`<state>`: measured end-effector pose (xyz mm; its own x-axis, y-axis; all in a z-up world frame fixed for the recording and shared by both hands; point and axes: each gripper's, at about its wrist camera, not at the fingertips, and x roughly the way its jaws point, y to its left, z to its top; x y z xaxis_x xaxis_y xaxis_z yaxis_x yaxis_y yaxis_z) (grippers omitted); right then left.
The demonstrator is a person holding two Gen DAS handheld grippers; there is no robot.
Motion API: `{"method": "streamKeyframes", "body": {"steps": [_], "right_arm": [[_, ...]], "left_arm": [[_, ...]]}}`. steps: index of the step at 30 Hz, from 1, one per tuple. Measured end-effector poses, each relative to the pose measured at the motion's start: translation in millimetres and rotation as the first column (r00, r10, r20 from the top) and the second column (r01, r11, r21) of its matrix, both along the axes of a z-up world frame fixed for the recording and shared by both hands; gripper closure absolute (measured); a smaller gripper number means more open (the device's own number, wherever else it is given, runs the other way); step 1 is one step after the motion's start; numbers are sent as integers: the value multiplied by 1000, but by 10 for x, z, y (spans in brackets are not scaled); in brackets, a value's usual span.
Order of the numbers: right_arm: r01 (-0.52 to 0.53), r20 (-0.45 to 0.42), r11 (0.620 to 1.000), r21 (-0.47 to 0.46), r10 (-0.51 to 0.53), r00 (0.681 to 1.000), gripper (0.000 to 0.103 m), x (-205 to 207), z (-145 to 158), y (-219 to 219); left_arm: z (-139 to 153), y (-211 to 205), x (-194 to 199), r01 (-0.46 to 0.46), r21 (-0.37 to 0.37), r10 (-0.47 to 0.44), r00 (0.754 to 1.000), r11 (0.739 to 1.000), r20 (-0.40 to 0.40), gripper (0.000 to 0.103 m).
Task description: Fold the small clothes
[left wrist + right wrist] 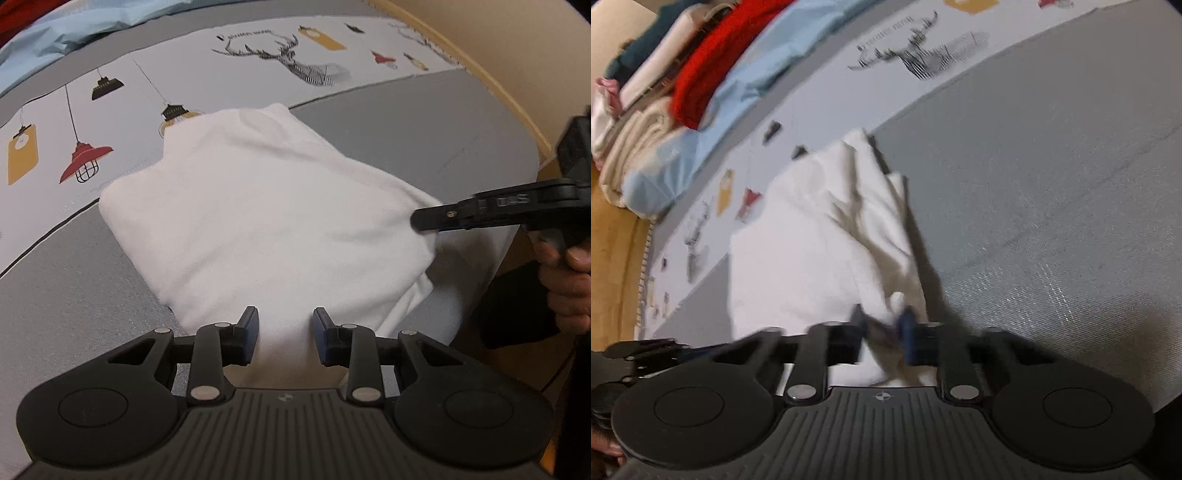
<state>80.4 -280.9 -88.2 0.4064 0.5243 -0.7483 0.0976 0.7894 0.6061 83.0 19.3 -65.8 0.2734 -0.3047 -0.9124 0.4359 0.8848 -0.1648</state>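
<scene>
White garment (258, 221) lies partly folded, several layers thick, on grey printed bedspread (406, 140), near its front edge

Left gripper (284, 332) at near hem, fingers parted with cloth between them, not clamped

Right gripper (884, 325) pinches bunched corner at garment's right side, fingers closed on fabric; view blurred

Fabric looks light, soft, limp; likely sags and slides, layers may slip apart. Best hold judged at corners or folded edges, through all layers

Pile of other clothes (701, 74) well apart at far side
</scene>
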Motion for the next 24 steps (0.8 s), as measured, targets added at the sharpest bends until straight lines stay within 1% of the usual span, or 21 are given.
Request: {"method": "streamKeyframes", "body": {"steps": [3,5,6,8,9,10,12,13,14,15,17,18,19,20,21,22,24], "right_arm": [[-38,123,997,62,30,992,90,-174,442,2],[-58,151,995,86,45,988,90,-272,602,-16],[-61,133,995,73,51,990,90,-312,613,-21],[-58,62,998,-9,58,996,90,-321,478,-7],[-63,11,996,-66,64,998,89,-310,354,-1],[-75,-73,987,-142,66,995,86,-287,175,-3],[-61,-209,965,-255,7,978,85,-249,-97,-66],[-41,-215,959,-280,-21,976,85,-240,-133,-112],[-18,-191,957,-289,-39,981,85,-228,-111,-159],[16,-133,959,-282,-55,990,85,-208,-16,-199],[69,19,965,-253,-66,998,84,-182,219,-224],[77,93,969,-235,-57,994,81,-178,322,-214],[70,174,976,-208,-33,984,70,-173,428,-177],[49,233,982,-185,-5,972,57,-157,475,-149],[17,275,985,-170,31,961,51,-129,491,-89],[-21,298,987,-160,69,952,47,-71,480,-7],[-64,291,987,-146,105,951,47,34,398,120]], "left_arm": [[70,47,-36,-4,-23,4,1000,1000,16,68],[85,59,-52,2,-38,-1,1000,999,15,68],[79,55,-59,6,-37,-6,1000,999,12,68],[46,36,-65,17,-25,-17,1000,1000,1,68],[19,24,-66,23,-18,-23,1000,1000,-9,68],[-18,15,-66,27,-12,-27,999,1000,-24,68],[-129,-9,-59,34,23,-32,997,999,-69,68],[-188,-34,-65,44,51,-39,995,998,-87,68],[-233,-62,-77,58,80,-50,994,995,-98,68],[-259,-82,-89,68,96,-58,993,993,-102,68],[-263,-83,-81,72,97,-62,993,993,-105,68],[-256,-77,-69,66,92,-56,993,994,-107,68],[-248,-65,-54,57,88,-47,993,994,-105,68],[-238,-48,-37,43,85,-34,994,995,-99,68],[-227,-31,-16,29,80,-21,995,996,-93,68],[-209,-10,9,9,67,-3,996,998,-87,68],[-158,48,75,-54,38,56,996,998,-67,66]]}}
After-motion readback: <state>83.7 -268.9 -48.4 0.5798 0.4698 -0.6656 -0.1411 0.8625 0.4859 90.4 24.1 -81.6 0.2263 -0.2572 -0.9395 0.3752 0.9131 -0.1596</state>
